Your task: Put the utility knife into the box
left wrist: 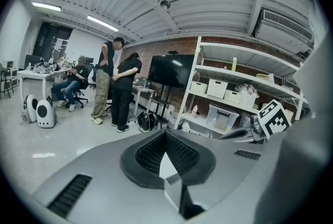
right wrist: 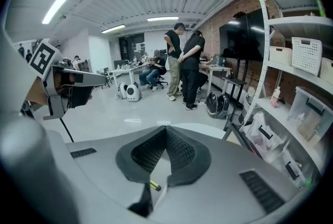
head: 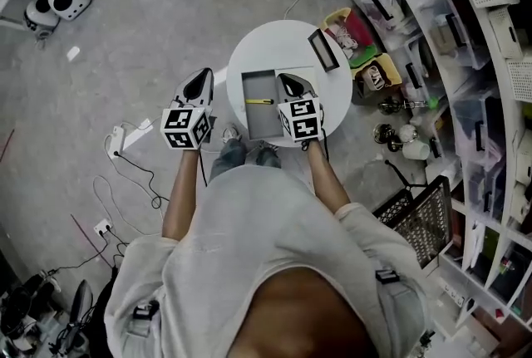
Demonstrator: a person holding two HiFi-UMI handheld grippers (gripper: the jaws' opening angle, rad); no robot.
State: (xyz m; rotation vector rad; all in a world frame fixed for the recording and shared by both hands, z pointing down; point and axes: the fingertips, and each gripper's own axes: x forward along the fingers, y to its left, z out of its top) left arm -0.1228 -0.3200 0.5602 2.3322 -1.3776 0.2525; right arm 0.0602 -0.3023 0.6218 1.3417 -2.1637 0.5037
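The utility knife (head: pixel 259 101), yellow with a dark end, already lies inside the grey open box (head: pixel 258 125), crosswise in its upper half, so the placing looks done. That would explain why neither tool carries anything. The right hand-held gripper (head: pixel 289 84) hangs above the box's right edge, its ribbed pads pressed together at the tips with nothing between them. In its own view a speck of yellow shows through the gap below the pads, which I take to be the knife underneath, not something gripped. The left hand-held gripper (head: pixel 199 82) is off the left rim of the bench (head: pixel 249 49), over the floor and well apart from the box, its jaws also closed and empty; it seems merely parked out of the way. On the round white bench, a dark-framed rectangular thing (head: pixel 322 49) lies up and to the right of the box, apart from it; whether it is a lid I cannot tell. Nothing blocks the box. Beyond, crowded shelves (head: pixel 482 32) curve along the right, a black wire basket (head: pixel 424 215) stands by the person's right elbow, cables (head: pixel 133 174) trail over the floor at the left, and people (right wrist: pixel 182 64) stand well off in the room.
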